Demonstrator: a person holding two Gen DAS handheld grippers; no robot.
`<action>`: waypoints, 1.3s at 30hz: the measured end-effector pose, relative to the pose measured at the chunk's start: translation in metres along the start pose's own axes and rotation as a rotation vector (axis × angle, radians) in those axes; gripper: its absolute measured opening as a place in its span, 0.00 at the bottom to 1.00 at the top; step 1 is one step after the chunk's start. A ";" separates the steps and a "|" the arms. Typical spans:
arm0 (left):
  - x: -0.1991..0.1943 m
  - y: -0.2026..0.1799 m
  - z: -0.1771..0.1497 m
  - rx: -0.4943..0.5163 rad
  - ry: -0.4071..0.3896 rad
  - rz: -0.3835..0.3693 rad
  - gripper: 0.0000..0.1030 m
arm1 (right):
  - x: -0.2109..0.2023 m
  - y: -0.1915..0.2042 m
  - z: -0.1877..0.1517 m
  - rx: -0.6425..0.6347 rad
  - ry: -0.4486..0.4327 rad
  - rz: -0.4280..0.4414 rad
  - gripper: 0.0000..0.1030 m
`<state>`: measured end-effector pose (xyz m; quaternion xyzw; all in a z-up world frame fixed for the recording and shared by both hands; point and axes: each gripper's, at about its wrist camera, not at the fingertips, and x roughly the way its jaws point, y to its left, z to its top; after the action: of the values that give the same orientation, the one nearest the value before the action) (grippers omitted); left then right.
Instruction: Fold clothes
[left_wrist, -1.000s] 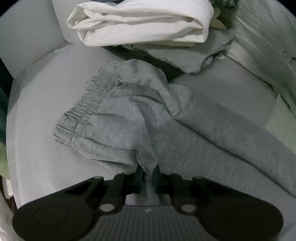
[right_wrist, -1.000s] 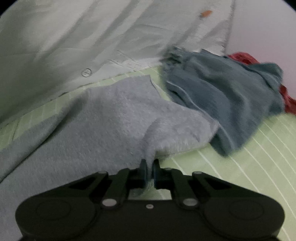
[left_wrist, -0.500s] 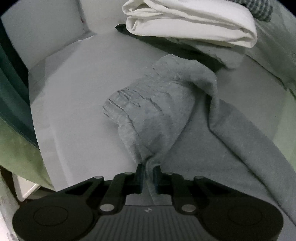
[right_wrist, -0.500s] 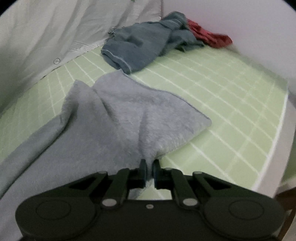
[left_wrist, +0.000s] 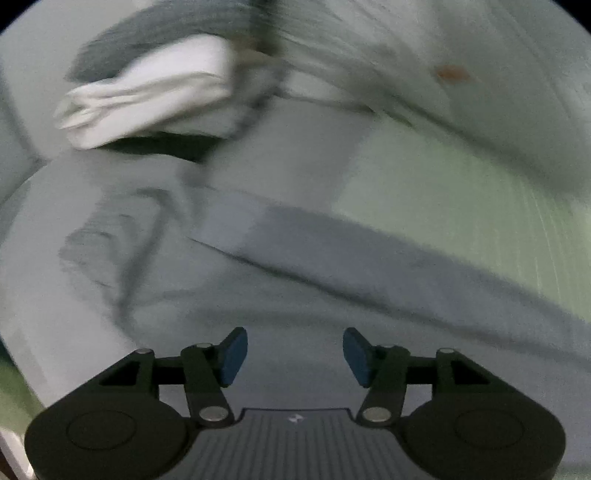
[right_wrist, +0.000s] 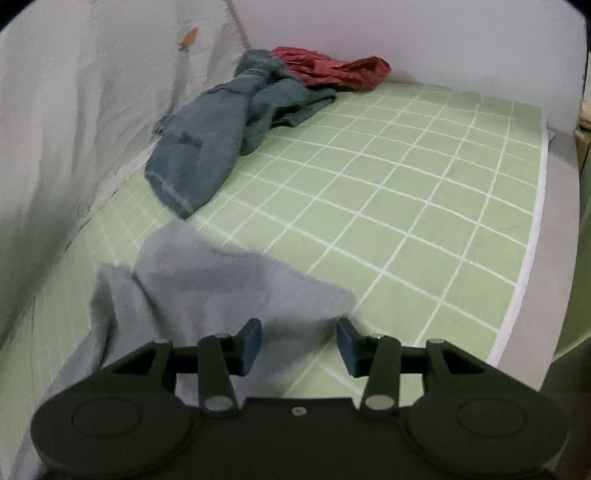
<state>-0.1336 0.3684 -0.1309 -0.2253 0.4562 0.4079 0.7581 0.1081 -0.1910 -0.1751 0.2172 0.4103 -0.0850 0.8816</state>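
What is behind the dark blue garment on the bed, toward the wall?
A crumpled red garment lies behind the dark blue garment, against the wall. Its left end is covered by the blue cloth, so whether anything else sits beneath cannot be seen.

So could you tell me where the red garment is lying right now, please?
In the right wrist view, the red garment lies bunched at the bed's far end against the wall, touching the dark blue garment on its left.
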 end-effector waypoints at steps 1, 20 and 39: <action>0.001 -0.009 -0.005 0.025 0.010 -0.002 0.57 | 0.003 -0.004 0.003 0.013 0.002 0.005 0.45; -0.006 -0.013 -0.045 0.042 0.089 -0.013 0.73 | -0.014 0.081 -0.003 -0.419 -0.115 0.018 1.00; 0.045 -0.001 0.056 0.315 -0.008 -0.181 0.89 | 0.002 0.263 -0.159 -0.850 0.112 0.238 1.00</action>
<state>-0.0935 0.4265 -0.1434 -0.1423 0.4893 0.2625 0.8194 0.0866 0.1151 -0.1853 -0.1144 0.4280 0.2052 0.8727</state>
